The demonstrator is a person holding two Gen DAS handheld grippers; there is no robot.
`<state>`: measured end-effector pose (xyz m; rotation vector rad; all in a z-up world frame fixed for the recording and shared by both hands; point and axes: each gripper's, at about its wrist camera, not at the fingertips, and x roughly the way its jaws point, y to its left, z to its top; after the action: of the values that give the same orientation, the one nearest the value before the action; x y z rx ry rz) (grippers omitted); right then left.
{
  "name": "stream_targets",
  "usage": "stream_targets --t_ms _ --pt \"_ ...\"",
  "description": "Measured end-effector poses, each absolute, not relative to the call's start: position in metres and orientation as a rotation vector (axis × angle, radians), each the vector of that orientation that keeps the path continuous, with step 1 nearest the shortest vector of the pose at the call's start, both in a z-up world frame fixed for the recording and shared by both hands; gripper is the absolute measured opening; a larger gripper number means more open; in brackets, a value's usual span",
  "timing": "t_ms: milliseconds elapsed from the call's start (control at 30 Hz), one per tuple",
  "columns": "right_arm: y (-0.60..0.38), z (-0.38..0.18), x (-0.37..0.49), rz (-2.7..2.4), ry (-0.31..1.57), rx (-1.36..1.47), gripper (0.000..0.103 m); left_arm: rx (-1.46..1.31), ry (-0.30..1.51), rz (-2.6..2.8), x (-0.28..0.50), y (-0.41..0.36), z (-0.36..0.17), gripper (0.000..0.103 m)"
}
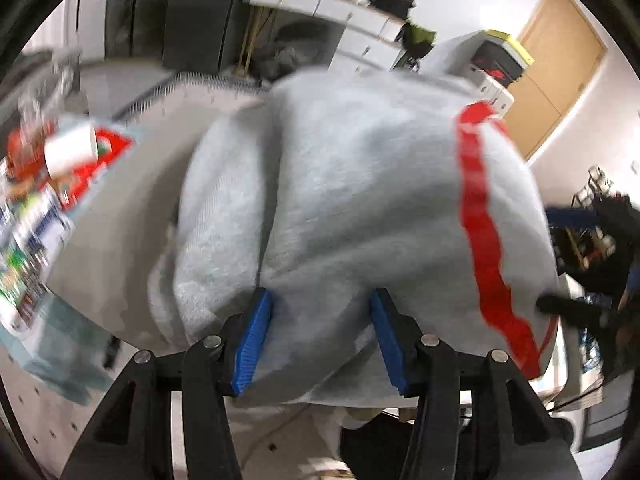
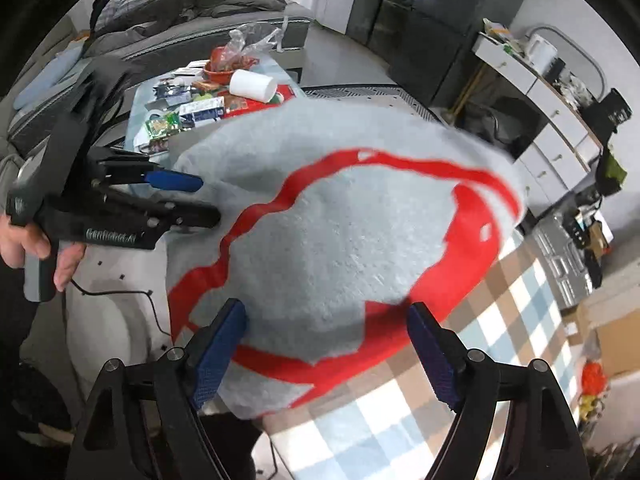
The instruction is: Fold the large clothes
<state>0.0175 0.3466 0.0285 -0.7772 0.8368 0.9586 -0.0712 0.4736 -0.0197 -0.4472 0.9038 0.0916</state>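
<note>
We see a light grey fleece garment (image 1: 360, 184) with a wavy red stripe (image 1: 480, 220), bunched thick between the left tongs' blue pads and lying loose between the right tongs.

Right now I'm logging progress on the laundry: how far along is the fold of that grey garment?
Early to midway. Done: the grey garment with the red stripe is already bunched into a doubled heap on the table. In hand: the left gripper has a thick fold between its jaws; the right gripper stands wide open over the cloth, gripping nothing. Left: flattening and squaring it; no neat rectangle shows.
</note>
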Motion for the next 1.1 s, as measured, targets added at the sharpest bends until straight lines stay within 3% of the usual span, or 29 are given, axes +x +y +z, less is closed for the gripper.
stream_targets --t_ms 433,633,700,767,833,1100 --pt "0.337 0.009 0.016 0.892 0.747 -0.671 0.094 -0.401 0.887 0.177 -0.071 0.458 -0.011 0.05" --pt "0.276 0.051 0.011 1.005 0.673 -0.276 0.093 -0.3 0.745 0.319 -0.116 0.424 0.03 0.051" --pt "0.251 0.065 -0.004 1.05 0.598 -0.185 0.095 -0.233 0.679 0.339 -0.132 0.401 0.046 0.058" --pt "0.226 0.072 -0.025 1.054 0.481 -0.135 0.103 -0.184 0.598 0.362 -0.15 0.378 0.06 0.079" --pt "0.204 0.074 -0.045 1.046 0.377 -0.096 0.103 -0.14 0.496 0.401 -0.172 0.353 0.075 0.089" --pt "0.151 0.051 -0.087 0.952 0.283 0.018 0.103 -0.087 0.331 0.447 -0.203 0.306 0.091 0.102"
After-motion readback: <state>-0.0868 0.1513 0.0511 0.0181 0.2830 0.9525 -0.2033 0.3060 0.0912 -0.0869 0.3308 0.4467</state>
